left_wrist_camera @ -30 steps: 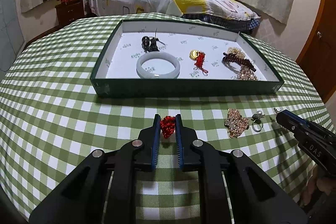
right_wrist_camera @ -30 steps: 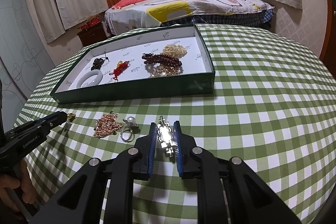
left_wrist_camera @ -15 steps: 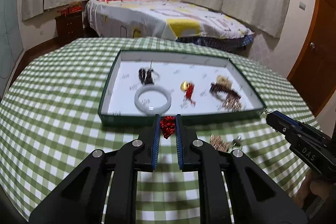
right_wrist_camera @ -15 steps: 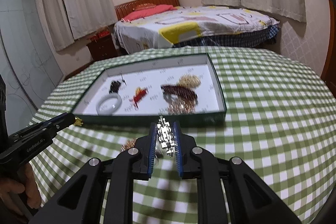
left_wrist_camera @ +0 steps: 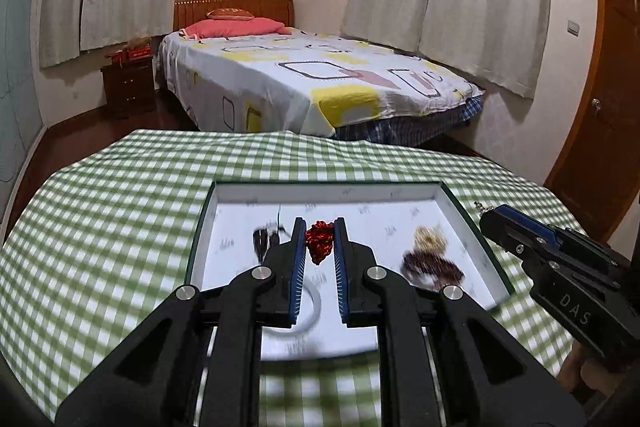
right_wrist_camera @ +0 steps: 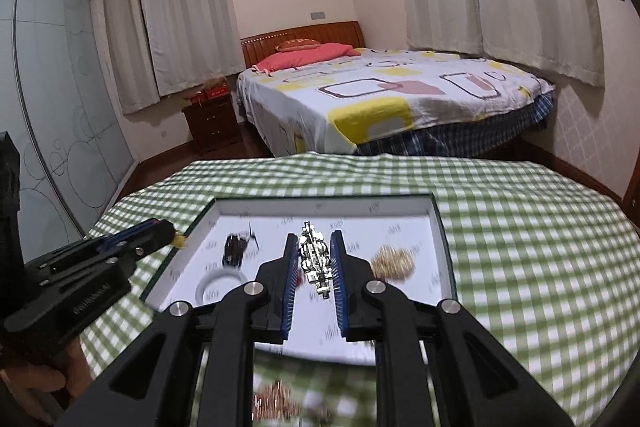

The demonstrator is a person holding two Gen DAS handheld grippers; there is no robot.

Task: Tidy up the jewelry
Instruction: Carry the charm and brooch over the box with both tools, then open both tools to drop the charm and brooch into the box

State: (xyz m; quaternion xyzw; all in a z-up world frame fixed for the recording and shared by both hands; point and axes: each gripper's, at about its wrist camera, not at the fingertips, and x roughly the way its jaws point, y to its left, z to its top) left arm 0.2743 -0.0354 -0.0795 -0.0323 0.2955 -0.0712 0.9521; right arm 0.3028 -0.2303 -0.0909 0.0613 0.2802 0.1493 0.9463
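Red knot (left_wrist_camera: 319, 241) clamped in left gripper (left_wrist_camera: 319, 247), above white-lined tray (left_wrist_camera: 460, 205). Silver brooch (right_wrist_camera: 317, 261) clamped in right gripper (right_wrist_camera: 314, 267), likewise over tray. In tray: pale bangle (right_wrist_camera: 212, 285), black piece (right_wrist_camera: 235, 249), gold cluster (right_wrist_camera: 392, 261), dark beads (left_wrist_camera: 434, 265). Blurred rose-gold piece (right_wrist_camera: 276, 403) on checked cloth (right_wrist_camera: 520, 247). "DAS" readable on right gripper body in left view.
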